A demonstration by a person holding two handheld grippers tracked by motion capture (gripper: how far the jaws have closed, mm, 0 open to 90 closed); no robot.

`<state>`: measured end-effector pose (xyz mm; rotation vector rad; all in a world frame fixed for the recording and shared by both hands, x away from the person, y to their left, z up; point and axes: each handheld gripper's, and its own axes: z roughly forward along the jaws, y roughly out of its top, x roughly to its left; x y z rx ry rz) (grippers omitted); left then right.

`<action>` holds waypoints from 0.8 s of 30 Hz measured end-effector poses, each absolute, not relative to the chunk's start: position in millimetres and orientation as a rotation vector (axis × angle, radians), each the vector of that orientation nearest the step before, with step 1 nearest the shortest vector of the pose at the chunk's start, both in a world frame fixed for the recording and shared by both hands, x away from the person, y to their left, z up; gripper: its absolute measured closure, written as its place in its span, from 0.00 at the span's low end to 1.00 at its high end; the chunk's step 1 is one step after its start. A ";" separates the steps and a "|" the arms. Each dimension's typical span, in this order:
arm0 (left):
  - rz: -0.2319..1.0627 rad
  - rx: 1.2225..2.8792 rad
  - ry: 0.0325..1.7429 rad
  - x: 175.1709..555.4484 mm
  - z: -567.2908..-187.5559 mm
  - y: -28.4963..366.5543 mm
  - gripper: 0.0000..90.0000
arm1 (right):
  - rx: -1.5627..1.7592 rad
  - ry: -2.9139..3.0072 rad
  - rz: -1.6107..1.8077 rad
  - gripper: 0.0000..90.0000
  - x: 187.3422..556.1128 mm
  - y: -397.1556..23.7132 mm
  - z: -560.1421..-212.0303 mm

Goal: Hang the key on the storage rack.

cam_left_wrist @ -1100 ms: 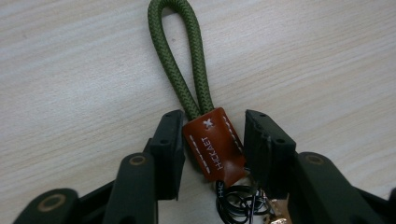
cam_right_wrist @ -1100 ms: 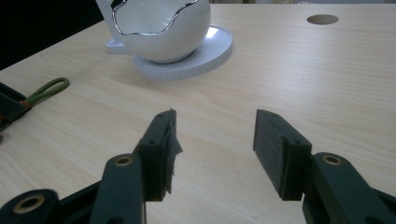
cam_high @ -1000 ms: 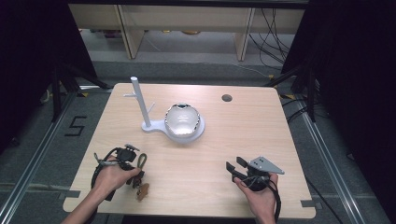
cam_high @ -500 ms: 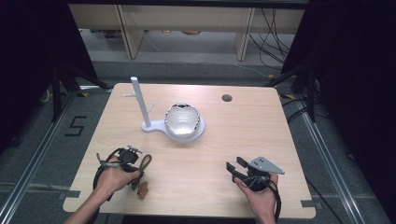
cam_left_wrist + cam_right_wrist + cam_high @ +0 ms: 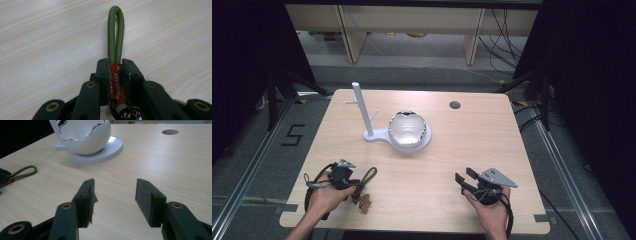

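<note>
Left tongs (image 5: 116, 75): the two black jaws have just been closing and now pinch the orange-brown sleeve (image 5: 115, 83) of a keychain strap between their pads. The sleeve carries white lettering and sits upright in the gap, touching both pads. From its upper end a green braided cord loop (image 5: 115, 32) extends forward, flat along the tabletop (image 5: 45, 40), pointing away from the tongs.

In the high view the left tongs (image 5: 343, 176) rest low at the near-left part of the tabletop (image 5: 452, 150), held by the person's left hand (image 5: 324, 196). The green cord loop (image 5: 369, 174) projects to the right of the jaws. A small brown piece (image 5: 364, 202) lies on the wood just beside the hand, toward the near edge; its exact form cannot be told.

Right tongs (image 5: 115, 200): the jaws stand spread, with bare wood between the pads and nothing held. In the high view the right tongs (image 5: 469, 180) sit at the near-right part of the tabletop in the person's right hand (image 5: 489, 210), well apart from the strap.

Other items: a white egg-shaped bowl (image 5: 406, 127) with a shiny jagged rim stands on a round white base (image 5: 424, 144) near the tabletop centre. A white post (image 5: 362, 107) with short side pegs rises upright just beside the base, on its left. A round cable hole (image 5: 455, 105) lies in the far-right area of the tabletop. In the right gripper view the bowl (image 5: 85, 137) stands beyond the spread jaws and the green loop (image 5: 25, 172) lies at the left
</note>
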<state>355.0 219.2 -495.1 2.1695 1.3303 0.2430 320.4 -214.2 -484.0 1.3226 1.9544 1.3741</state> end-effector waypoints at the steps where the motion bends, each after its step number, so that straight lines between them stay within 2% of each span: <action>1: 0.247 2.151 1.341 354.0 -495.6 218.7 0.85 | 1.299 1.962 1.366 0.56 320.9 -215.3 -483.9; 7: 0.247 2.213 1.295 354.2 -492.0 217.3 0.86 | 1.290 1.961 1.381 0.57 321.4 -214.8 -483.8; 14: 0.241 2.144 1.278 348.4 -494.2 223.3 0.89 | 1.288 1.955 1.369 0.57 321.5 -217.2 -483.7; 16: 0.231 2.169 1.262 347.4 -493.0 224.9 0.89 | 1.289 1.955 1.368 0.57 321.4 -217.2 -483.7; 17: 0.250 2.143 1.257 345.1 -494.3 224.1 0.89 | 1.288 1.959 1.357 0.57 321.3 -217.6 -483.4; 19: 0.252 2.196 1.218 343.2 -492.1 225.7 0.89 | 1.287 1.959 1.360 0.57 321.2 -217.0 -483.3; 24: 0.295 2.148 1.216 340.2 -490.4 227.9 0.90 | 1.289 1.960 1.361 0.57 321.2 -216.8 -483.4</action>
